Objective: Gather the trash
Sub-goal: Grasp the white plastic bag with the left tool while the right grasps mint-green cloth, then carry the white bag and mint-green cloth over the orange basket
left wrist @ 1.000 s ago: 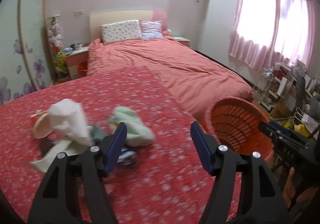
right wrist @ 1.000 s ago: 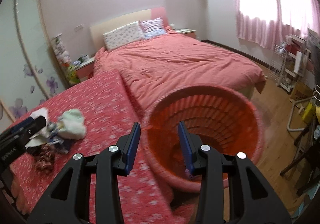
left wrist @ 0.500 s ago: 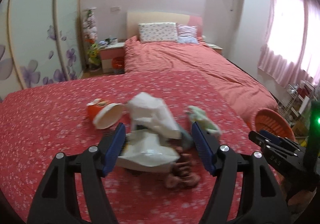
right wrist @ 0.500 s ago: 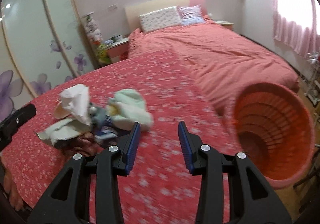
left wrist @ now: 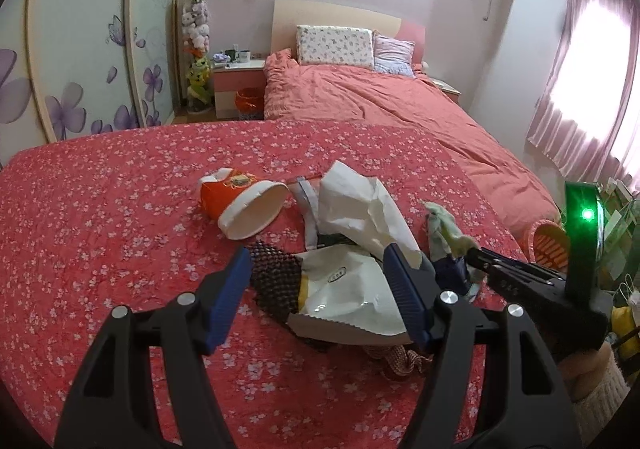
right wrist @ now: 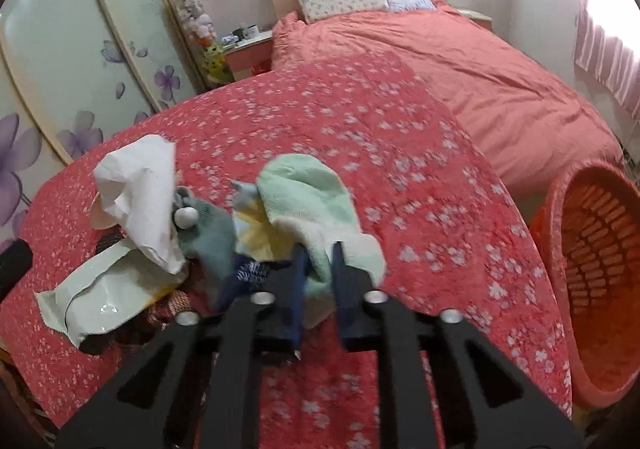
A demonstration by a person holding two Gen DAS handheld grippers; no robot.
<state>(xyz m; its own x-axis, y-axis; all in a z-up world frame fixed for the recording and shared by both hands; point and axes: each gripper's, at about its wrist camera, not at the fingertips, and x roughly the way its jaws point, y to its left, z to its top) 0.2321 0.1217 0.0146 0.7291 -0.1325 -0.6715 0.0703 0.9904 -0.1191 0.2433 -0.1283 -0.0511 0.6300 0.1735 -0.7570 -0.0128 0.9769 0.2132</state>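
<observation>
A heap of trash lies on the red flowered cloth (left wrist: 100,229): a tipped orange paper cup (left wrist: 240,205), a crumpled white paper bag (left wrist: 360,205) (right wrist: 136,189), a white plastic packet (left wrist: 344,297) (right wrist: 104,293), black mesh (left wrist: 276,277) and a pale green cloth (right wrist: 308,193) (left wrist: 444,225). My left gripper (left wrist: 317,255) is open, its fingers either side of the packet and mesh, not pressing. My right gripper (right wrist: 319,249) (left wrist: 474,251) is shut on the near edge of the green cloth. An orange slatted basket (right wrist: 592,257) stands at the right.
A grey sock (right wrist: 208,233) and a dark blue item (right wrist: 244,273) lie inside the heap, with a red-brown knit piece (left wrist: 400,361) at its near side. Behind is a bed with a pink cover (left wrist: 380,105); a flowered wardrobe (left wrist: 80,49) is on the left.
Both grippers swung left from the orange basket to the heap. The left came over the packet and mesh. The right gripper's jaws closed on the green cloth.
</observation>
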